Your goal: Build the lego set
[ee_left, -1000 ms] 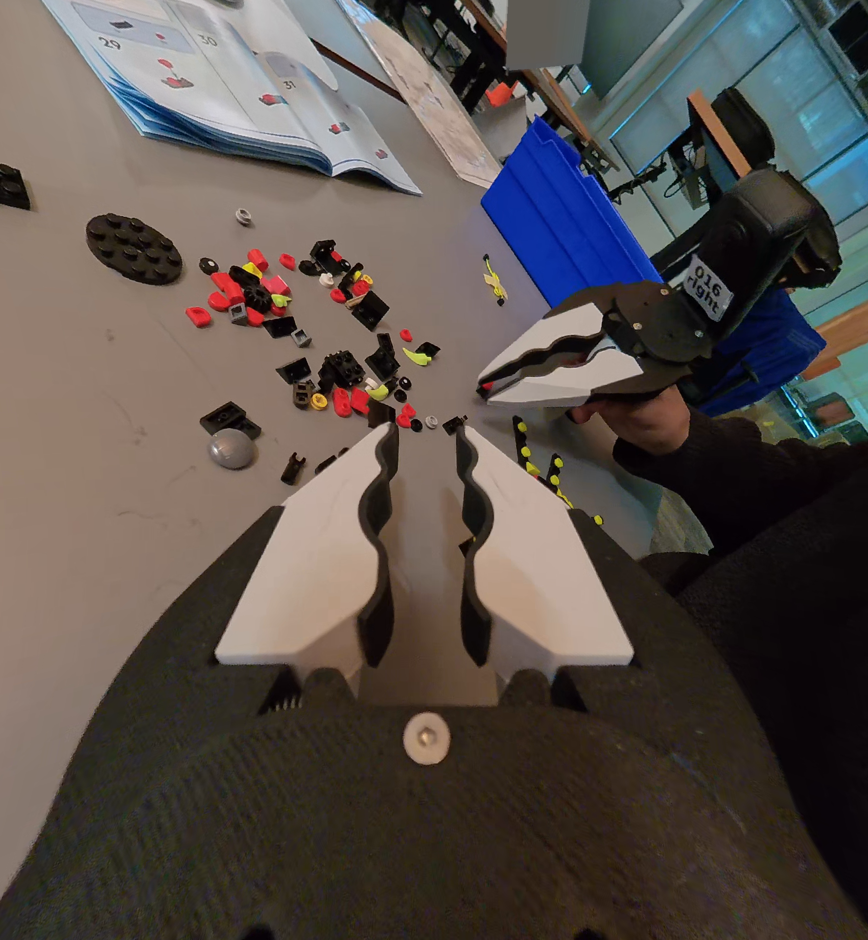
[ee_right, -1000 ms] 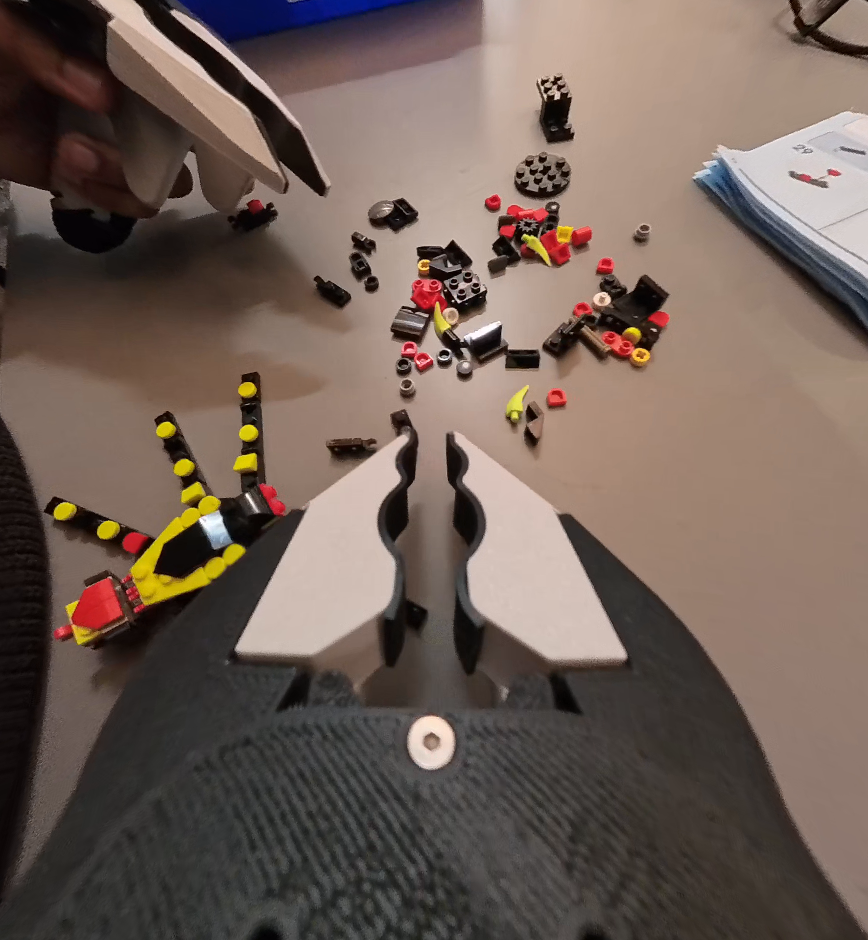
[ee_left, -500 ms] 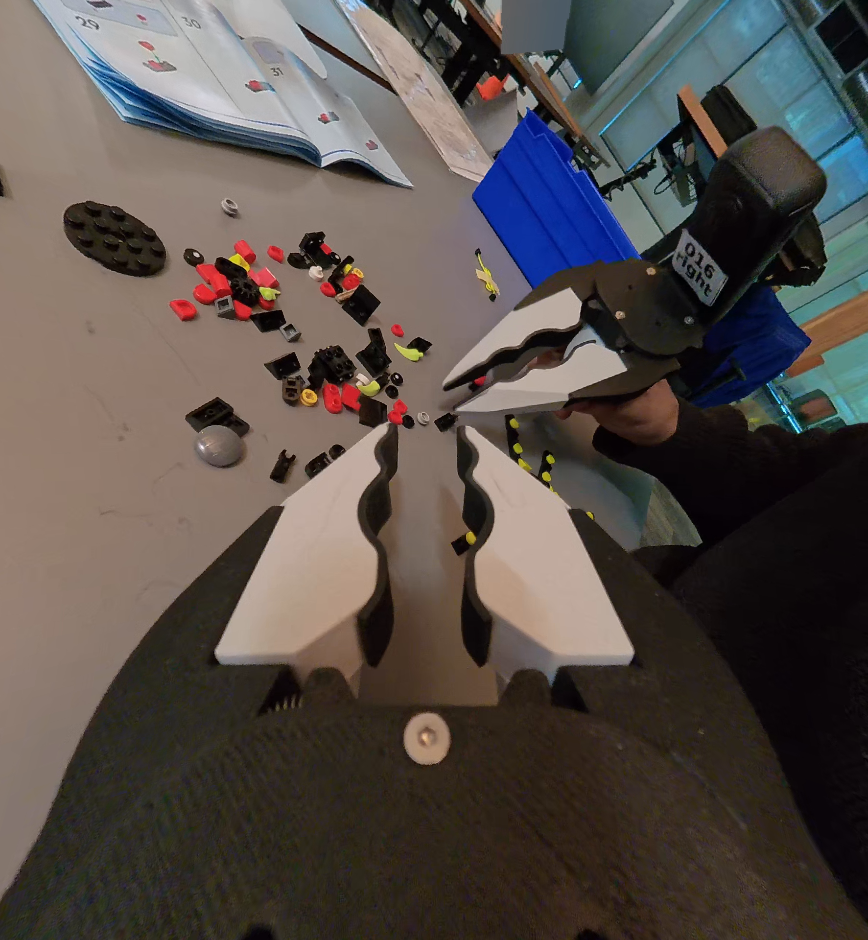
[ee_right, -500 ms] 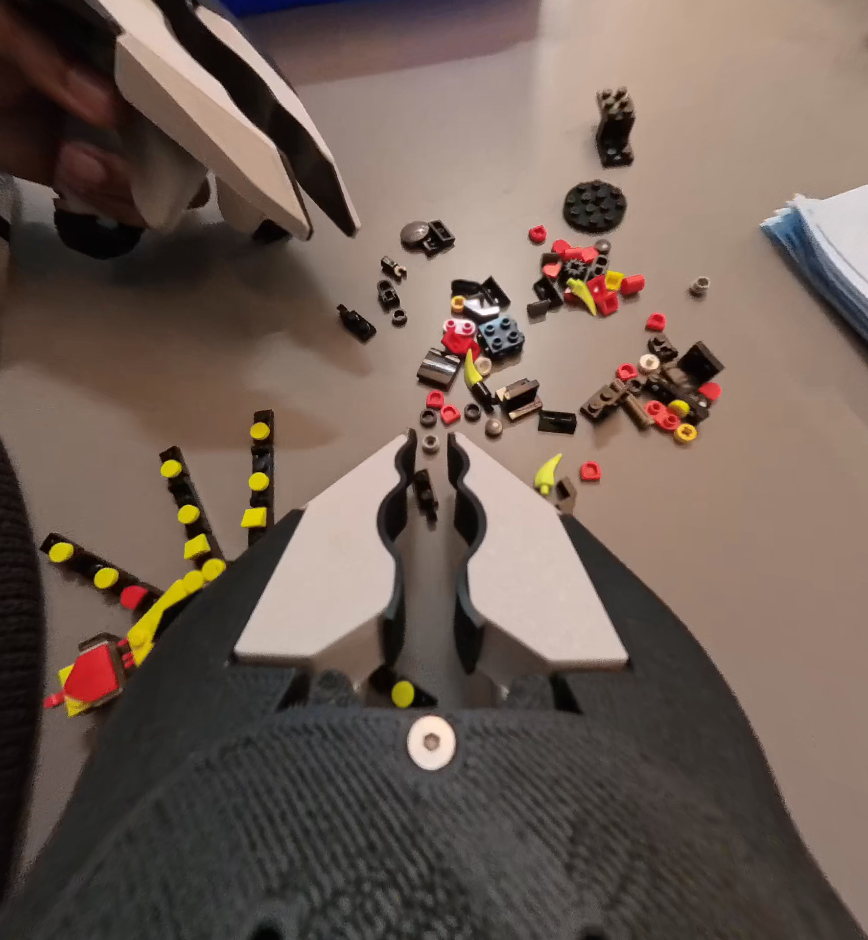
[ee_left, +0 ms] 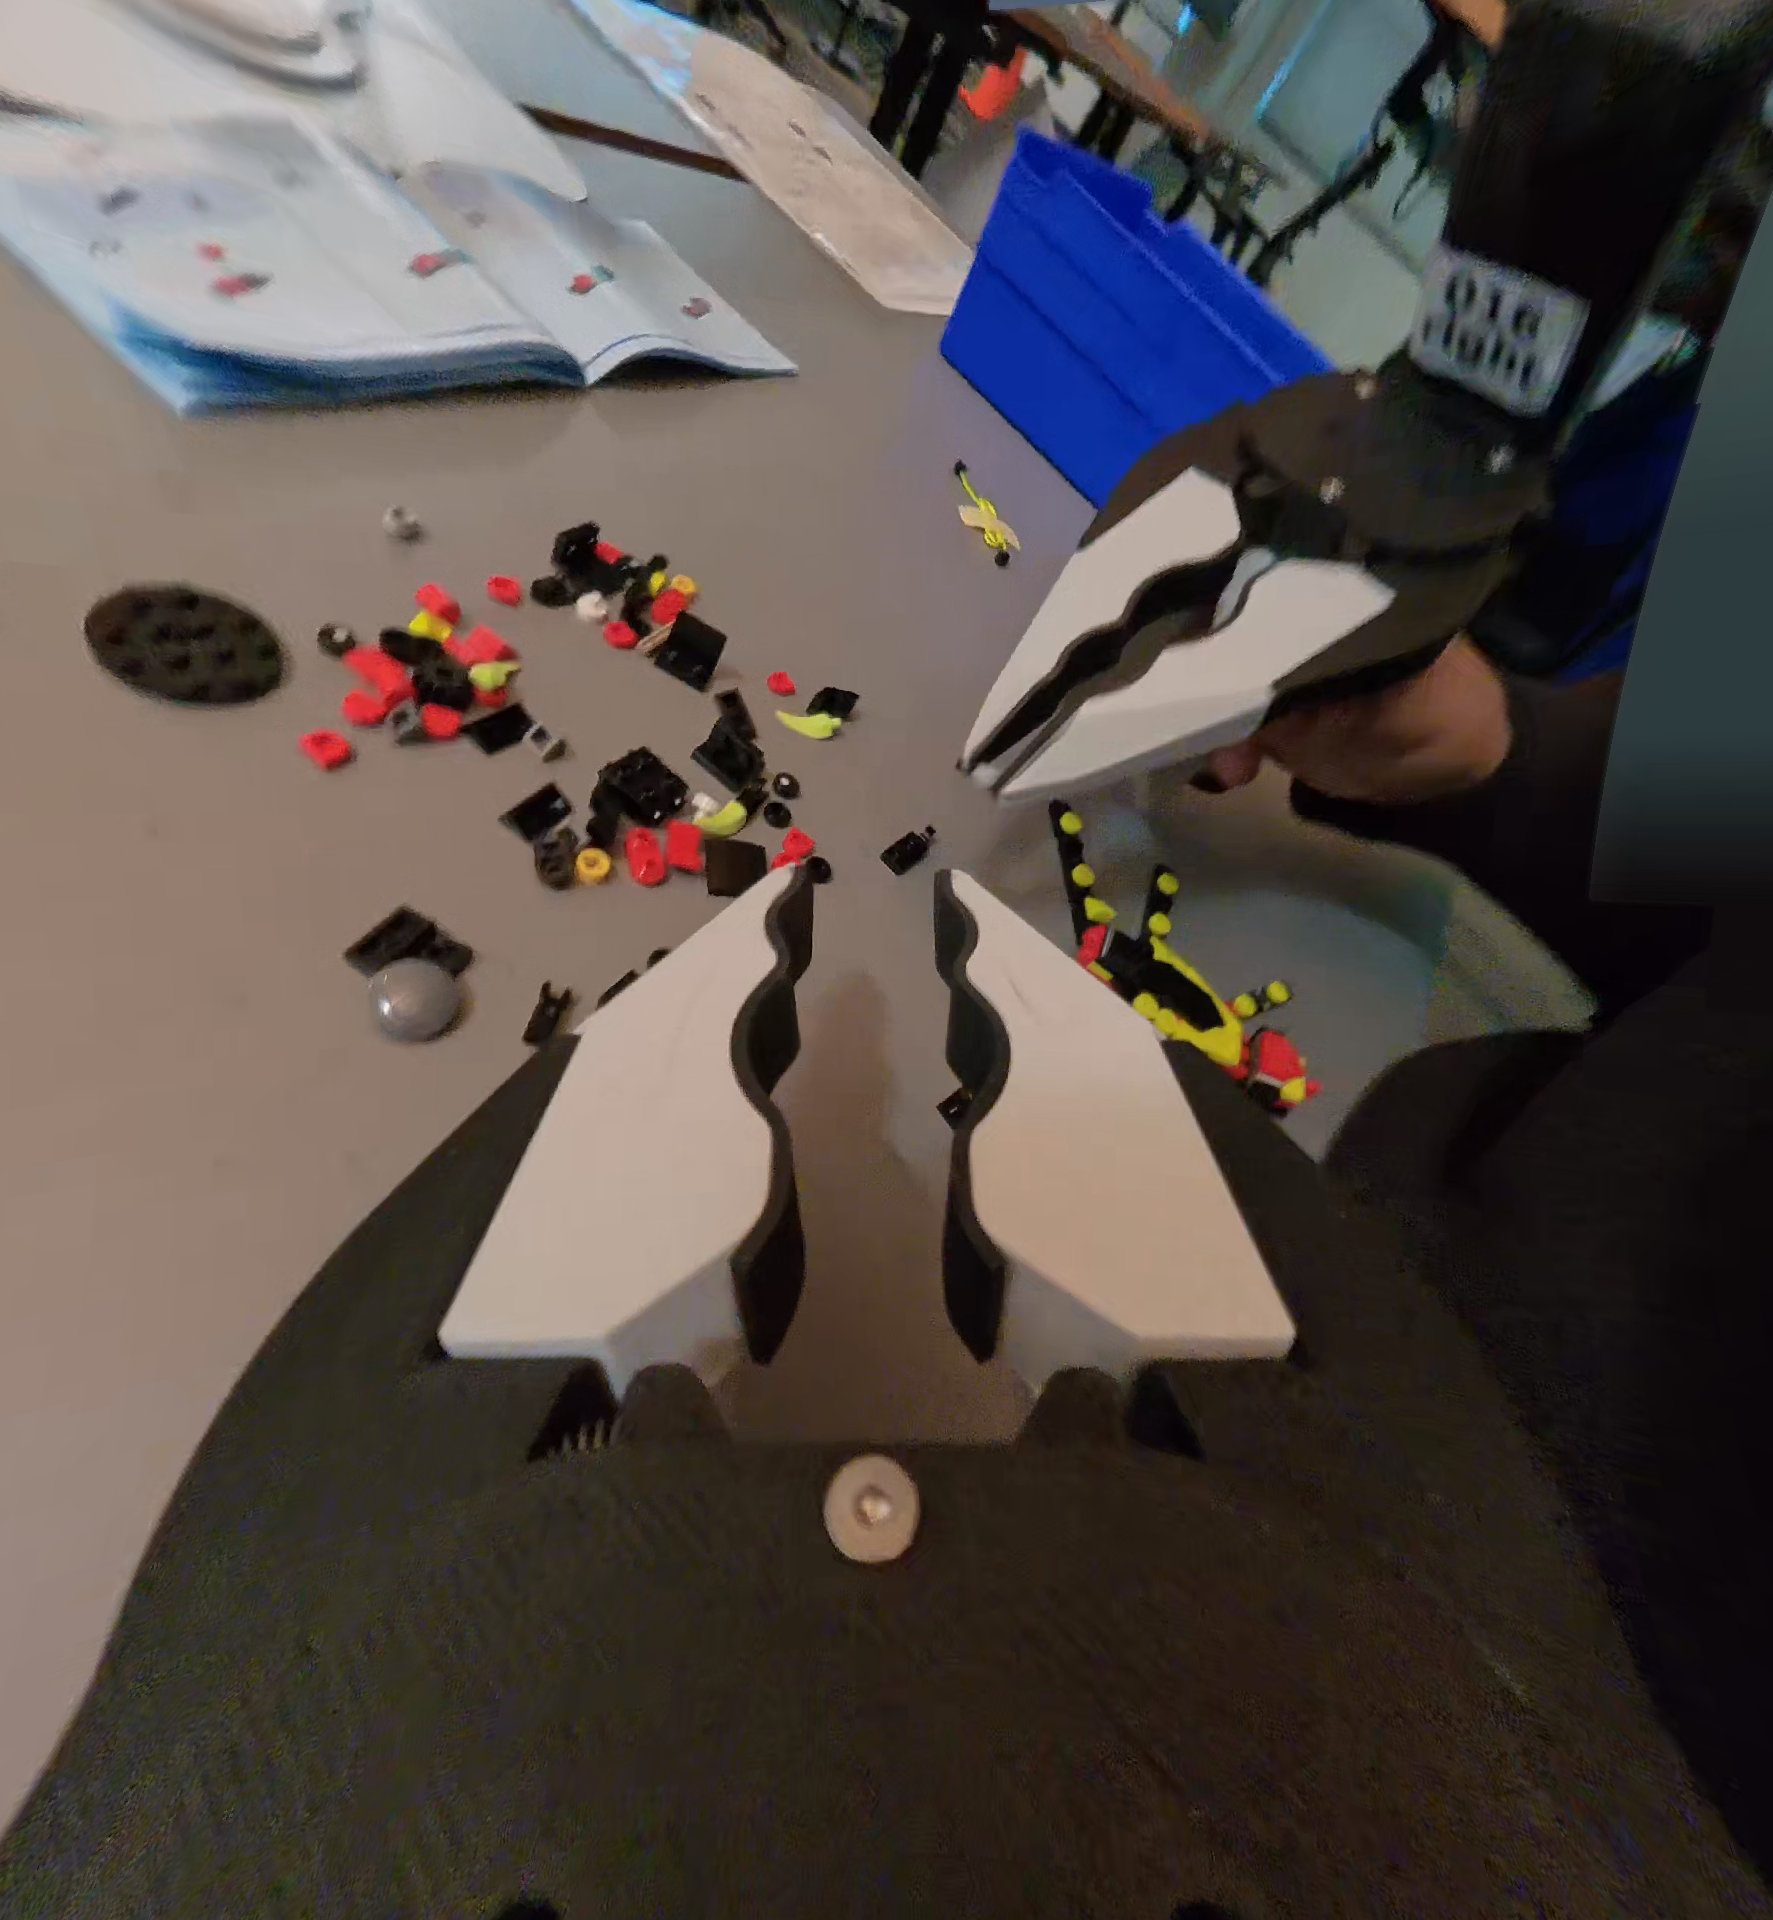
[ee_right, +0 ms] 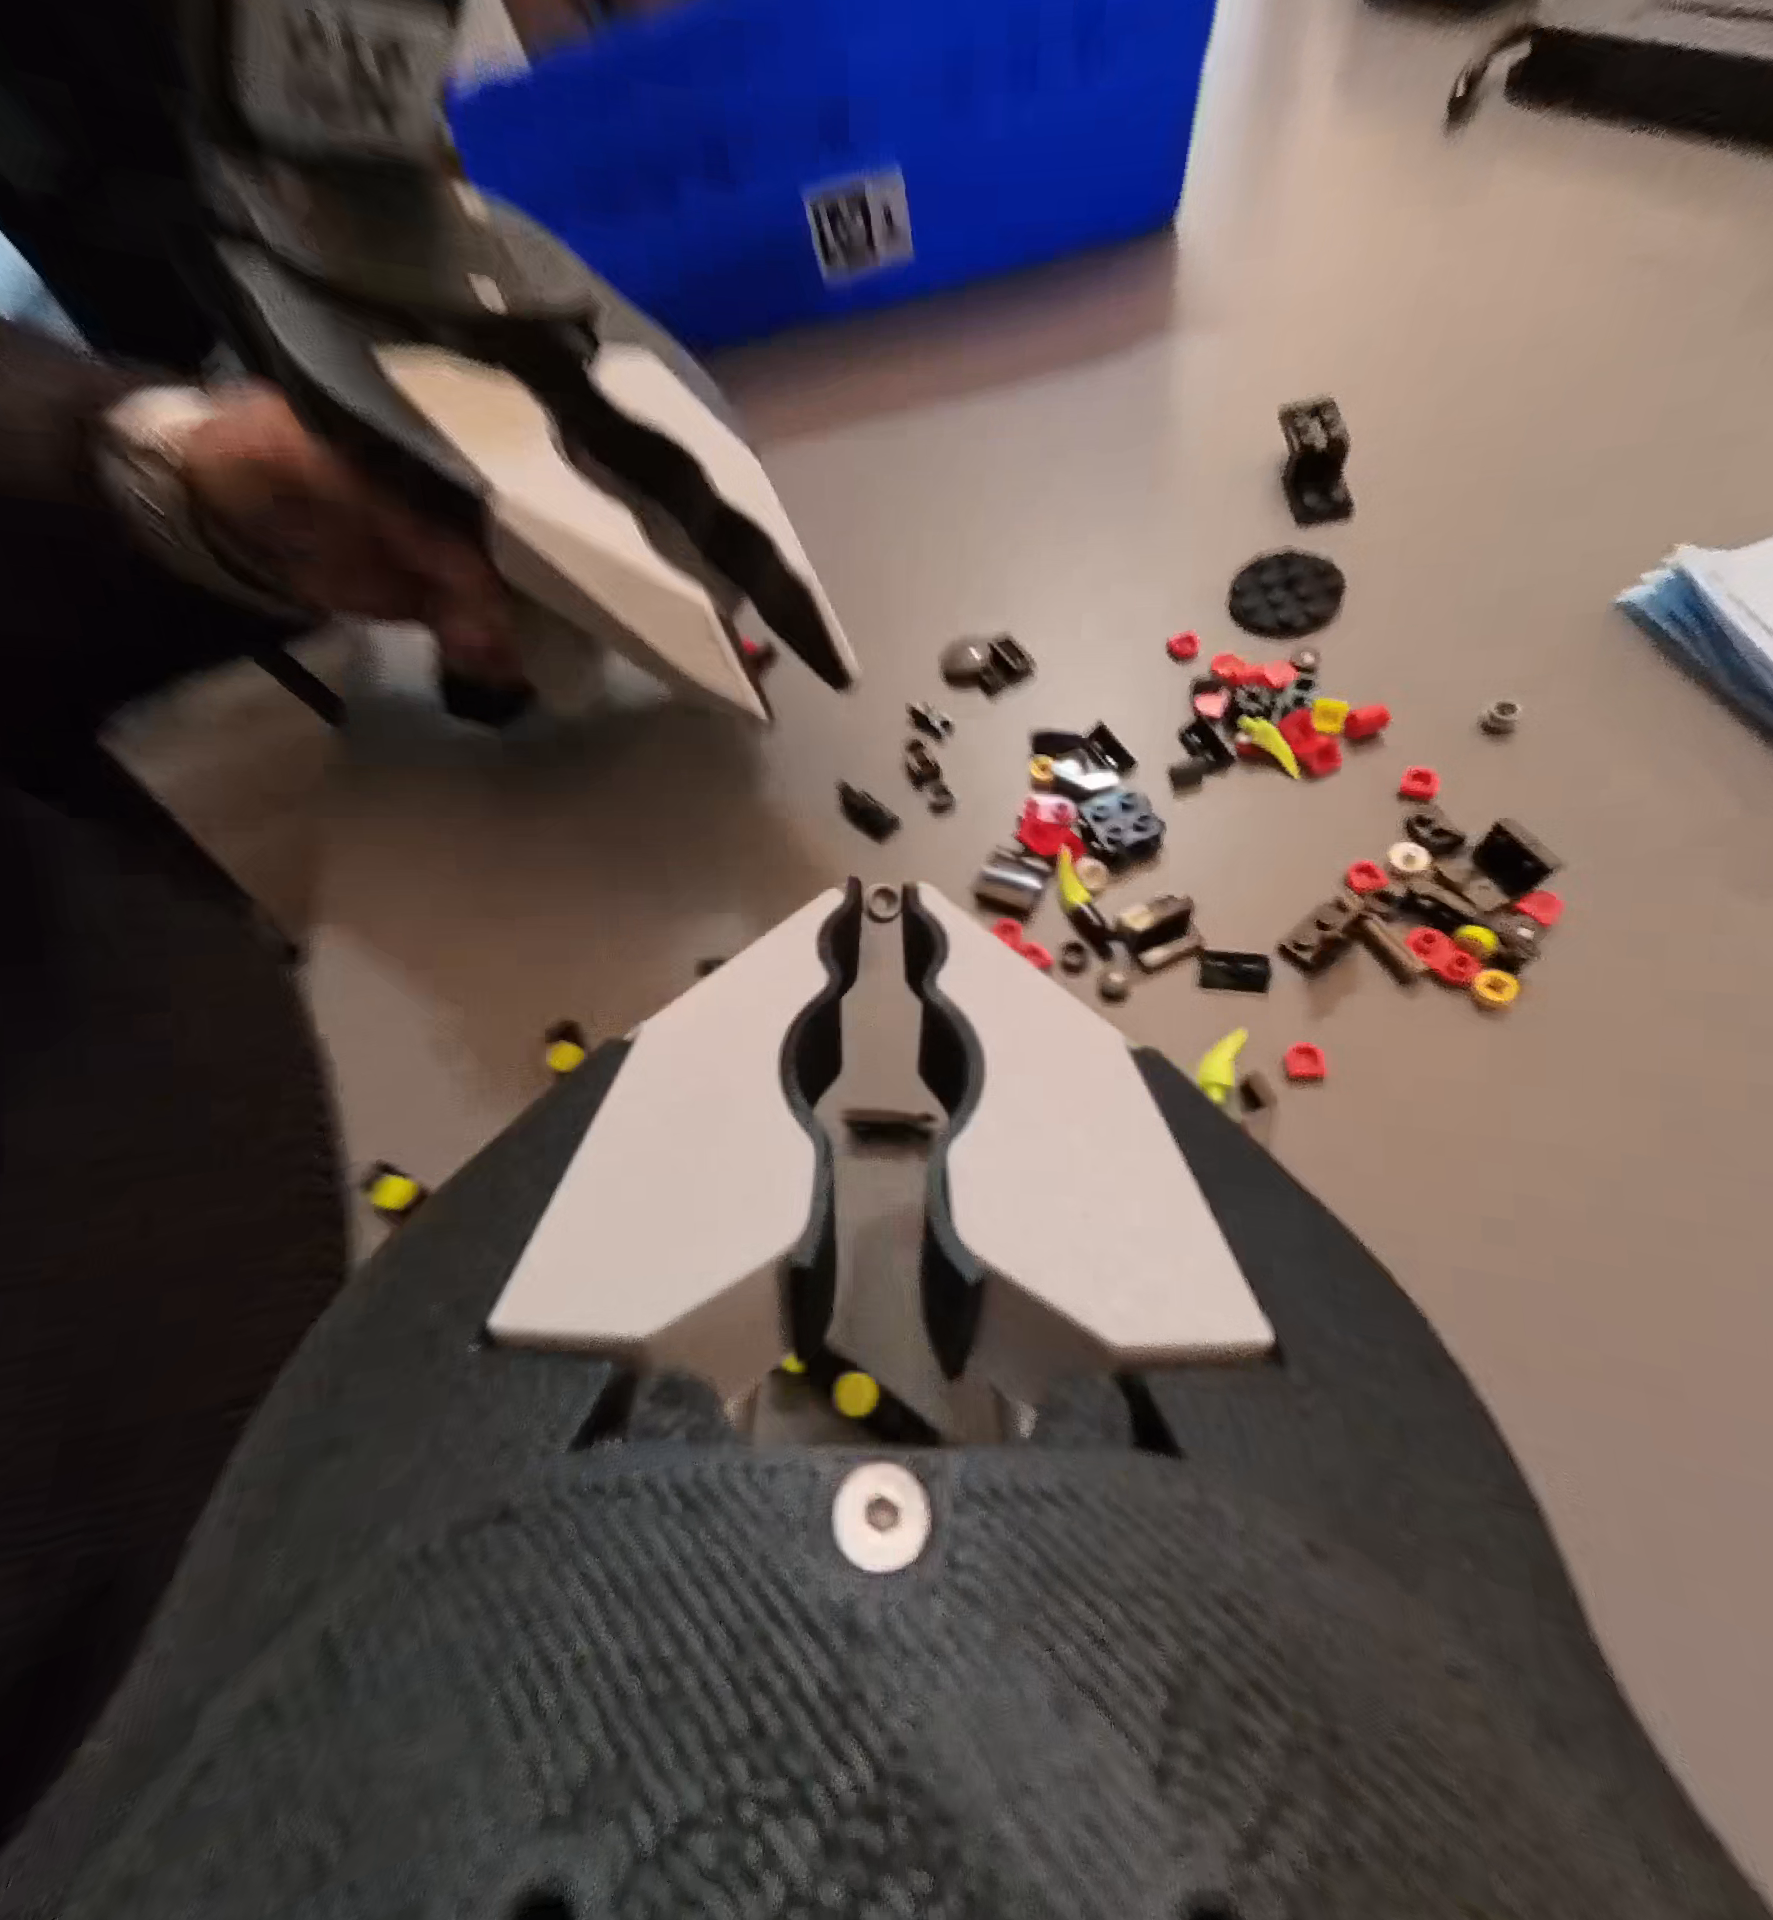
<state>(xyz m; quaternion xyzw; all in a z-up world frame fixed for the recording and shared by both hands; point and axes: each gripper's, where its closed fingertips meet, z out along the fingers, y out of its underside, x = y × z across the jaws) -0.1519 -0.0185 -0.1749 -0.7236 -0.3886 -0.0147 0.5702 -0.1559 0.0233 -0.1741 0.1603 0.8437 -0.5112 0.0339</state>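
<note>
clearly the half-built black, yellow and red lego model [ee_left: 1188, 1003] lies flat on the grey matte tabletop [ee_left: 134, 1091], just beside the scatter of loose red, black and lime lego pieces [ee_left: 591, 748] and on its near side, closest to the person. relative to that scatter, the right gripper [ee_right: 882, 902] hangs over its near edge with its white fingers [ee_right: 1017, 1049] drawn close but not touching; a small grey ring-shaped piece [ee_right: 882, 900] shows in the narrow gap at the tips, and i cannot tell whether it is pinched or just lying on the table below. the left gripper [ee_left: 869, 883] hovers at the same edge, fingers spread with nothing between them.

the risk, as i judge it, is a fumble: the pieces are tiny and crowded, so closing tips could nudge neighbours away or flick the ring off across the smooth top. both views are blurred, which suggests quick motion, and the two grippers are near each other, so they could collide or sweep the model's thin spiked arms.

beyond the scatter lie a black round studded plate [ee_left: 184, 644], a grey dome piece [ee_left: 412, 1000], an open pale-blue instruction booklet [ee_left: 342, 281] and a blue plastic bin [ee_left: 1100, 312]. further back, desks and glass walls suggest an office or lab.
</note>
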